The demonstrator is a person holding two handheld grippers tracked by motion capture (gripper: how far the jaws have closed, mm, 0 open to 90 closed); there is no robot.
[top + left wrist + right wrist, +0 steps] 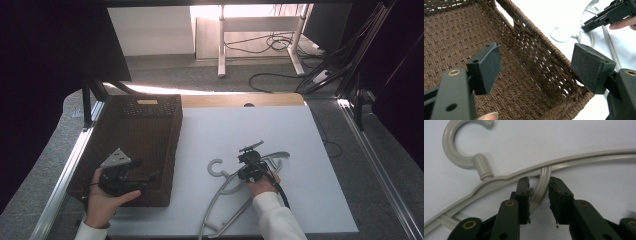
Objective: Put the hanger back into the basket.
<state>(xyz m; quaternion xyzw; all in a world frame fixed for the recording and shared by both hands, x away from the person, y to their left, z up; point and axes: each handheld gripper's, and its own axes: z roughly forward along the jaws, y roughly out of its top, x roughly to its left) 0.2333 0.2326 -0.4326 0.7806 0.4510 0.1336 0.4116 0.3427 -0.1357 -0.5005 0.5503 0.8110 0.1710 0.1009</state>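
The right gripper (pixel 539 188) is straddling a curved inner strut of the grey plastic hanger (pixel 574 160), jaws narrowly parted, hook toward 10 o'clock, lying on the white table (pixel 300 150). At 9 o'clock, the left gripper (pixel 536 65) is hovering with jaws spread wide over the brown wicker basket (pixel 529 50).

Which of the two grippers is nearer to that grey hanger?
The right gripper: its jaws straddle a strut of the grey hanger on the white table. The left gripper is off to the side, over the brown woven basket.
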